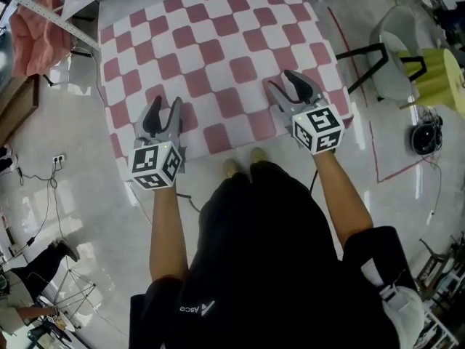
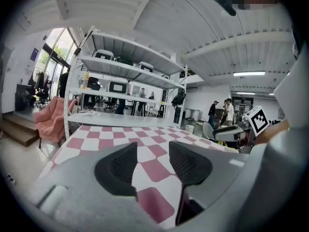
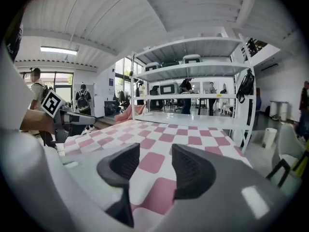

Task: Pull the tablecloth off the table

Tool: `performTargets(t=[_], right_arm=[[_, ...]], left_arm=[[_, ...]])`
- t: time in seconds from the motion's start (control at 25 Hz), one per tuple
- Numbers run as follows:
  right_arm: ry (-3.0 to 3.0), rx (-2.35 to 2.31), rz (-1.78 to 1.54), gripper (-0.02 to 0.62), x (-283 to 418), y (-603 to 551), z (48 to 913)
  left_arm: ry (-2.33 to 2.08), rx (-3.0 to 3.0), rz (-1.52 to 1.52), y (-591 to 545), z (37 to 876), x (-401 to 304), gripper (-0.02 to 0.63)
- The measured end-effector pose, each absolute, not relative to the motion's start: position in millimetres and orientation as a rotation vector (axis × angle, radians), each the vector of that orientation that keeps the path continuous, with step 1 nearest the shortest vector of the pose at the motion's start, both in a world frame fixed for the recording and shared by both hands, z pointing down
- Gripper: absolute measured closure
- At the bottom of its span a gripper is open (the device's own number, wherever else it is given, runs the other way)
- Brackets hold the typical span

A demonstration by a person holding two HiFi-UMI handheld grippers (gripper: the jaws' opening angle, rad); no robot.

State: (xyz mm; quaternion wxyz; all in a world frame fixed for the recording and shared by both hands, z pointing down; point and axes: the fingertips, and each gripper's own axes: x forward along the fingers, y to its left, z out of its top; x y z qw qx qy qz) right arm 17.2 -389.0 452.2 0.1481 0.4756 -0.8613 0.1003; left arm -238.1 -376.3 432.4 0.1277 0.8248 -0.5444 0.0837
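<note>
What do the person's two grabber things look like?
The grey plastic left tongs and right tongs each have two curved jaws lined with black ribbed pads. Behind each sits a white cube printed with black square markers. The person wears a black top with short sleeves.

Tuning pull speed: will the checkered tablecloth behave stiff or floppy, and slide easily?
Probably floppy: the checkered tablecloth hangs down at its edges. Likely light, since it lies thin and flat. Should slide freely; nothing visible weighs it down.
</note>
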Motion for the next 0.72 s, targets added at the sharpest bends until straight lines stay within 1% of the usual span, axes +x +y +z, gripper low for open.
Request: performTargets(t=[0.12,0.28,0.6,0.72], right_arm=[[-2.395,1.377,0.348,0.362,27,-413,476],[-2.273,1.367,0.438,0.318,44,-437,514],[-2.105,1.32,0.551,0.268,80,-479,566],[-2.059,1.312,0.589,0.239,86,-490,576]], left_arm=[[-1.583,2.304,0.376,-394,461,-247,0.357],[-1.589,2.172,0.529,-409,498,-258,0.317],[-1.568,1.981,0.733,-436,545,-260,0.298],[-1.558,1.924,0.805,-442,557,-261,0.295]])
